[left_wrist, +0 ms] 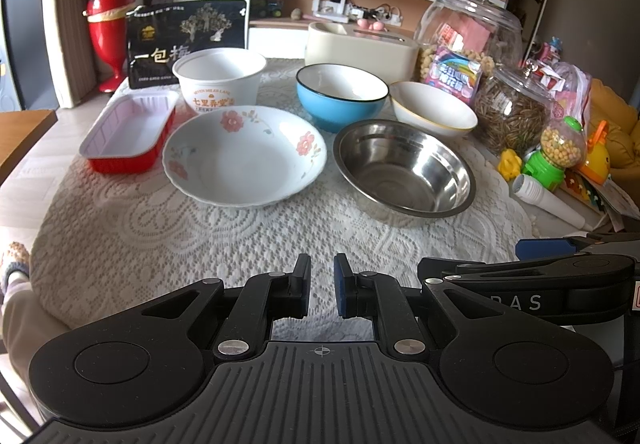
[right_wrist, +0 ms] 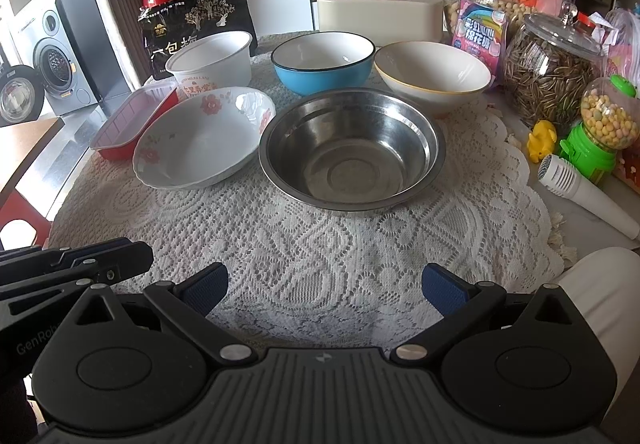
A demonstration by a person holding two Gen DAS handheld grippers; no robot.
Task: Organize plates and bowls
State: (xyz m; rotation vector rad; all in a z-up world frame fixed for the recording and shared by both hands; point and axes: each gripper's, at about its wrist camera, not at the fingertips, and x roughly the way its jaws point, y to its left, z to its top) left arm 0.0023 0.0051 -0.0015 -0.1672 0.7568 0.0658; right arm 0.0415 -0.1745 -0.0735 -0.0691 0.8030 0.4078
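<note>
On the lace cloth stand a floral white plate-bowl (left_wrist: 244, 154) (right_wrist: 204, 136), a steel bowl (left_wrist: 404, 168) (right_wrist: 352, 154), a blue bowl (left_wrist: 340, 94) (right_wrist: 322, 60), a white gold-rimmed bowl (left_wrist: 434, 108) (right_wrist: 432, 74), a white paper tub (left_wrist: 220, 78) (right_wrist: 212, 60) and a red foil tray (left_wrist: 128, 132) (right_wrist: 134, 118). My left gripper (left_wrist: 322, 286) is nearly shut and empty, near the table's front edge. My right gripper (right_wrist: 324, 284) is wide open and empty, in front of the steel bowl. Each gripper shows at the edge of the other's view.
Glass jars (left_wrist: 468, 28) (right_wrist: 552, 72), snack packets, a green candy dispenser (right_wrist: 600, 132), yellow toys and a white microphone (right_wrist: 584, 194) crowd the right side. A cream toaster (left_wrist: 360, 44) and a black snack bag (left_wrist: 186, 38) stand at the back. A wooden table (right_wrist: 24, 148) lies to the left.
</note>
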